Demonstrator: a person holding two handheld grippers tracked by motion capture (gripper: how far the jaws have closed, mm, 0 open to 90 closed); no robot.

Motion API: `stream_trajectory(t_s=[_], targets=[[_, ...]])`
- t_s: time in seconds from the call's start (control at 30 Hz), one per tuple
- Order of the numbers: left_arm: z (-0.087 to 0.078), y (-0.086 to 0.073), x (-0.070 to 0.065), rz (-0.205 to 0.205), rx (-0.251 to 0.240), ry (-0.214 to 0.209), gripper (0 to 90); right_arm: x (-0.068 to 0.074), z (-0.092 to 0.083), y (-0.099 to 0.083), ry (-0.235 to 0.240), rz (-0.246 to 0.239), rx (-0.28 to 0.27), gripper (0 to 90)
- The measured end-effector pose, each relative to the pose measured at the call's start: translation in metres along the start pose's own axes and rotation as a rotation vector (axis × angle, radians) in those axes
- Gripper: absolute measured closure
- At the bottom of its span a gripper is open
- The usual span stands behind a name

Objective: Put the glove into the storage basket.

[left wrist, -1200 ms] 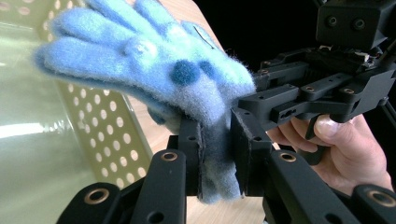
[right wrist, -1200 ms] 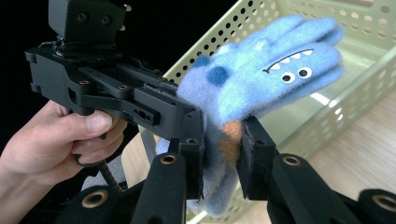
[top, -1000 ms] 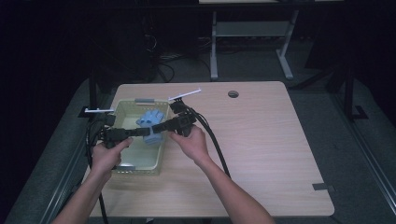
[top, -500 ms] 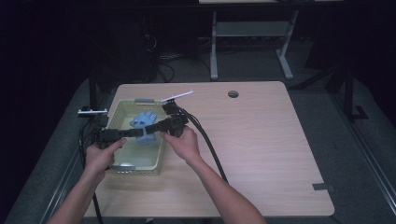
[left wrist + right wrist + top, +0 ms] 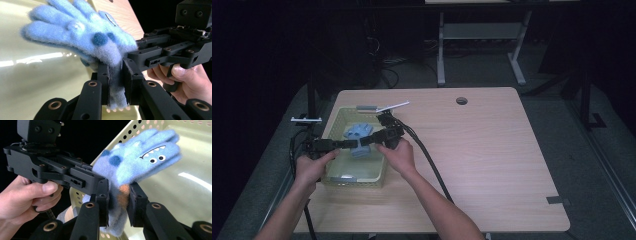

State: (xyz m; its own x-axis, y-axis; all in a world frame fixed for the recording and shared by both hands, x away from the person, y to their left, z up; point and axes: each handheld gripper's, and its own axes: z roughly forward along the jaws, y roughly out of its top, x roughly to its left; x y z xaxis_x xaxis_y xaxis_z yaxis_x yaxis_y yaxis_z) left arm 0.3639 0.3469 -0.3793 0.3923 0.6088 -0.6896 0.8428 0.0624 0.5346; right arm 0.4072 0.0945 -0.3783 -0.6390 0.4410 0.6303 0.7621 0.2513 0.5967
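**Blue monster glove, pale green basket**

Between my black jaws I see a fuzzy light-blue glove (image 5: 140,160) with darker blue spots, 2 small white eyes, a white zigzag mouth and an orange patch at the cuff. Behind the jaws, the basket (image 5: 377,176) is pale yellow-green with dotted perforations. The table (image 5: 492,150) is light wood grain.

Nothing readable anywhere here, no words, brands or numbers. Closest thing is the blue glove (image 5: 140,162), which just has a stitched cartoon face with eyes and jagged teeth.
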Motion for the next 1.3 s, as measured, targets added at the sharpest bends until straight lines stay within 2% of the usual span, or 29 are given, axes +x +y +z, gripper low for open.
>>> stream_trajectory(t_s=[0.17,0.2,0.4,0.5,0.6,0.7,0.9,1.03,1.07,1.1,1.17,1.23,1.3], targets=[[0.000,0.000,0.005,-0.010,0.022,0.019,77.1,-0.002,0.007,-0.001,-0.004,0.008,0.011,72.7],[0.001,0.000,0.006,-0.011,0.029,0.029,77.1,-0.004,0.011,-0.001,-0.004,0.025,0.021,72.4],[0.006,0.000,0.012,-0.006,0.070,0.103,77.4,-0.012,0.024,-0.004,-0.015,0.049,0.041,72.4],[0.009,-0.001,0.014,-0.006,0.090,0.121,77.4,-0.014,0.028,-0.006,-0.027,0.052,0.058,72.1],[0.010,-0.001,0.015,-0.002,0.099,0.128,77.4,-0.015,0.031,-0.007,-0.034,0.053,0.072,71.6],[0.011,-0.003,0.019,-0.033,0.108,0.121,77.5,-0.016,0.032,-0.007,-0.037,0.051,0.078,71.4],[0.012,-0.005,0.024,-0.028,0.117,0.140,77.5,-0.016,0.035,-0.009,-0.056,0.050,0.107,70.2],[0.011,-0.005,0.024,-0.029,0.118,0.147,77.5,-0.016,0.032,-0.008,-0.063,0.052,0.107,70.6],[0.011,-0.005,0.022,-0.040,0.117,0.155,77.5,-0.016,0.031,-0.007,-0.066,0.043,0.106,70.6],[0.011,-0.005,0.023,-0.030,0.122,0.163,77.5,-0.016,0.029,-0.007,-0.070,0.043,0.101,70.9],[0.013,-0.004,0.023,-0.017,0.142,0.198,77.4,-0.016,0.026,-0.006,-0.078,0.035,0.099,71.0],[0.017,-0.004,0.021,-0.005,0.172,0.262,77.4,-0.016,0.024,-0.005,-0.081,0.028,0.093,71.1],[0.020,-0.004,0.022,0.013,0.204,0.282,77.4,-0.014,0.021,-0.005,-0.075,0.030,0.093,71.0]])
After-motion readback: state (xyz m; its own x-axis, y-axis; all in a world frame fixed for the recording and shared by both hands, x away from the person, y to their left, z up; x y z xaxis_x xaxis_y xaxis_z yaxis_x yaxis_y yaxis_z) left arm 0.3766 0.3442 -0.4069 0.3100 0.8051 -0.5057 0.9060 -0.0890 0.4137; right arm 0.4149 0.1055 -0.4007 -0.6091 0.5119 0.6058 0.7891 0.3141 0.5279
